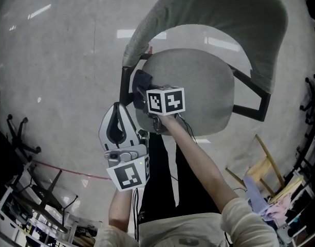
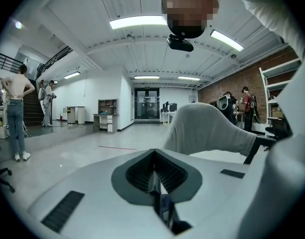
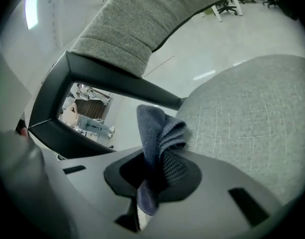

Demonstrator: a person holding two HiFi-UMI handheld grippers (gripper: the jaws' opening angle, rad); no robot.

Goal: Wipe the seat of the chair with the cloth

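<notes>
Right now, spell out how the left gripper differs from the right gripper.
The right gripper's jaws are shut on the blue cloth; the left gripper's jaws are together with nothing between them. The right gripper is at the edge of the chair seat, while the left gripper hangs short of the seat, nearer the person's body. Both carry a cube with square markers.

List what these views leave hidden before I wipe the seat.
- Head view: the right tongs' cube covers most of the cloth and where it meets the seat.
- Left gripper view: the left tongs body blocks nearly all the seat.
- Head view: the seat hides the chair's base.
</notes>
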